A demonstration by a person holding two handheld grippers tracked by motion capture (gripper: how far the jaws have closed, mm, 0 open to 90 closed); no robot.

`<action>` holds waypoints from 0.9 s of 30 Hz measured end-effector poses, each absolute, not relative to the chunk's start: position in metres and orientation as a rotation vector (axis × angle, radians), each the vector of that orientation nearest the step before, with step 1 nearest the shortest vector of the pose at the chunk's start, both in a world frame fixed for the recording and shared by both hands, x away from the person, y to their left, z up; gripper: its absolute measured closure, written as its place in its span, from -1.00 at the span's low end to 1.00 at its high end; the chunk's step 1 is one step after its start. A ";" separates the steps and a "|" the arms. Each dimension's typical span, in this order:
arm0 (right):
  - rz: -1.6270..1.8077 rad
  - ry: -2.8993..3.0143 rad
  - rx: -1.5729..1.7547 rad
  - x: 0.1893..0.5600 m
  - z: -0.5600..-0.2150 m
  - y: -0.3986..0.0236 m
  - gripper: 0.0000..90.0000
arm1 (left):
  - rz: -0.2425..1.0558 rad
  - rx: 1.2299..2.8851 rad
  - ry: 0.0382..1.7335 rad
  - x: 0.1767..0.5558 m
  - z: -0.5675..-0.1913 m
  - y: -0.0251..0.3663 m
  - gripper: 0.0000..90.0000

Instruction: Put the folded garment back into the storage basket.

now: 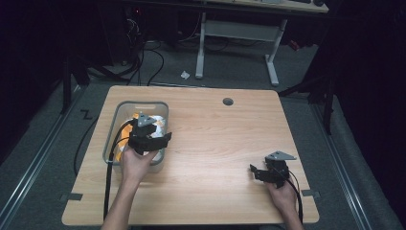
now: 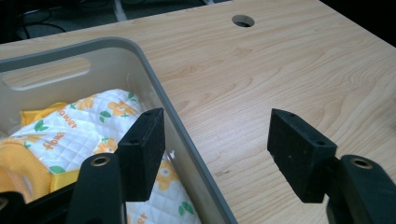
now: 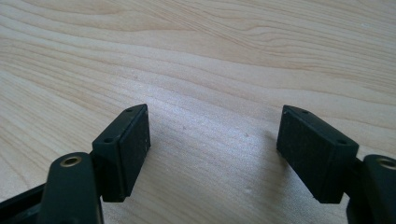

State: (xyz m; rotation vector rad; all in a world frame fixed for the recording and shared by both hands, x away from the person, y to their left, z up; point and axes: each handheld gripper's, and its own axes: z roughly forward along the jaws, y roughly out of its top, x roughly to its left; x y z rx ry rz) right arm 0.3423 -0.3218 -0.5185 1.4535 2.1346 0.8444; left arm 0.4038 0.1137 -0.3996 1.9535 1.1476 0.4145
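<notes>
Left gripper (image 1: 152,139) sits over the right rim of the grey bin (image 1: 125,106) at the table's (image 1: 215,143) left side — jaws apart, nothing between the pads, nothing held. In the left gripper view the bin's right wall (image 2: 187,140) runs up between the two jaws: left jaw inside the bin, just above the contents, right jaw outside over bare wood. Whether the left pad touches the fabric I can't tell. Bin holds a white quilted cloth with orange flowers and green leaves (image 2: 84,128), "flower" printed on it, plus a yellow-orange ribbed piece (image 2: 21,163) at the near-left and a yellow edge (image 2: 44,112) behind it. Bin has a slot handle (image 2: 46,72) in its far wall. Right gripper (image 1: 256,171) is low over the table's near-right area, well apart from the bin — jaws wide, empty, bare wood grain (image 3: 210,93) between them. Cable hole (image 1: 228,101) in the tabletop near the far edge.
</notes>
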 end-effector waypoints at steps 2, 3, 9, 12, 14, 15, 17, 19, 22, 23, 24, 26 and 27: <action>0.845 2.134 1.454 0.342 -0.518 -0.322 -0.42 | 0.412 1.951 1.142 0.402 -0.399 0.113 -0.18; 0.845 2.135 1.454 0.342 -0.518 -0.322 -0.42 | 0.410 1.946 1.141 0.401 -0.399 0.112 -0.18; 0.845 2.135 1.454 0.342 -0.518 -0.322 -0.42 | 0.403 1.929 1.139 0.395 -0.397 0.109 -0.20; 0.844 2.135 1.454 0.342 -0.518 -0.322 -0.42 | 0.392 1.913 1.138 0.392 -0.397 0.107 -0.21; 0.844 2.134 1.454 0.342 -0.518 -0.322 -0.42 | 0.390 1.920 1.133 0.389 -0.397 0.106 -0.21; 0.845 2.134 1.454 0.342 -0.518 -0.322 -0.42 | 0.384 1.922 1.135 0.389 -0.398 0.105 -0.21; 0.844 2.135 1.454 0.342 -0.518 -0.322 -0.42 | 0.364 1.923 1.135 0.389 -0.399 0.103 -0.20; 0.844 2.135 1.454 0.342 -0.518 -0.322 -0.42 | 0.353 1.930 1.134 0.389 -0.401 0.101 -0.19; 0.844 2.135 1.454 0.342 -0.518 -0.322 -0.42 | 0.345 1.929 1.129 0.387 -0.403 0.098 -0.19; 0.844 2.135 1.454 0.342 -0.518 -0.322 -0.42 | 0.343 1.929 1.125 0.386 -0.403 0.097 -0.19; 0.844 2.135 1.454 0.342 -0.518 -0.322 -0.42 | 0.343 1.931 1.121 0.385 -0.404 0.096 -0.19; 0.844 2.134 1.454 0.342 -0.518 -0.322 -0.42 | 0.348 1.935 1.118 0.384 -0.406 0.094 -0.20; 0.844 2.135 1.454 0.342 -0.518 -0.322 -0.42 | 0.361 1.948 1.115 0.384 -0.408 0.091 -0.20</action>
